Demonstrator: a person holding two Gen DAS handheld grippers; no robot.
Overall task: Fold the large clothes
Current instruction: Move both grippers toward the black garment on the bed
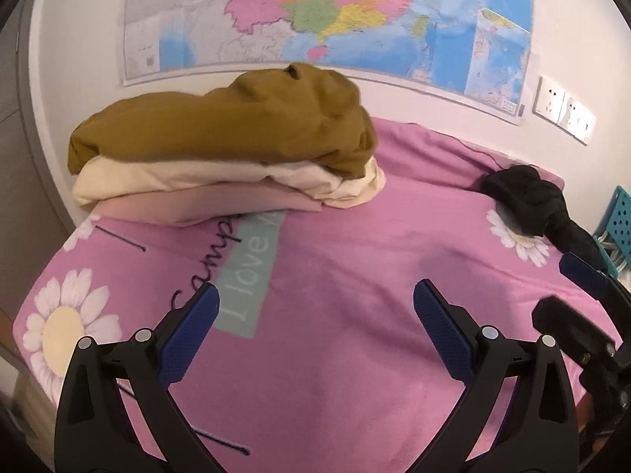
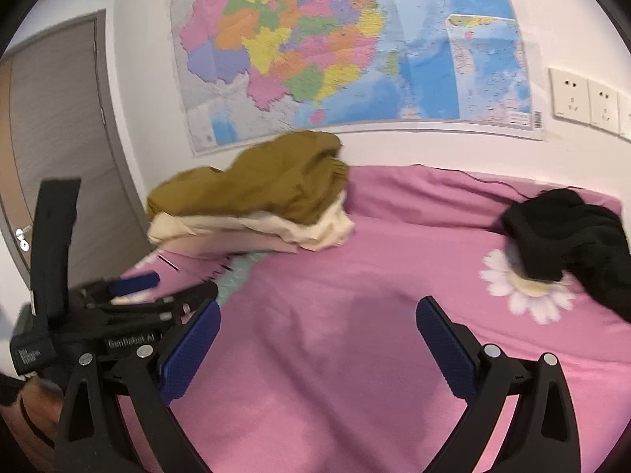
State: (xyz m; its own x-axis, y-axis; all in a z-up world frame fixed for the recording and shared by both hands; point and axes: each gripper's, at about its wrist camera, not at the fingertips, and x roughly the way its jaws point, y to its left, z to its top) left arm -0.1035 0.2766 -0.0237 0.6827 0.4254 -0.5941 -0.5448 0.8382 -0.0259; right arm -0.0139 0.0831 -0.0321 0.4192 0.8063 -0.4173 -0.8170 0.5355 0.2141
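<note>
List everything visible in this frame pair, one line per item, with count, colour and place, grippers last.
brown garment: 1, mustard brown, top of the pile at far left of bed
cream garment: 1, cream, under the brown one
pink garment: 1, pale pink, bottom of pile
black garment: 1, black, crumpled at far right of bed
bedsheet: 1, pink with daisies
map: 1, multicoloured, on wall
wall sockets: white, right of map
door: 1, grey, left
left gripper: open, empty
right gripper: open, empty
</note>
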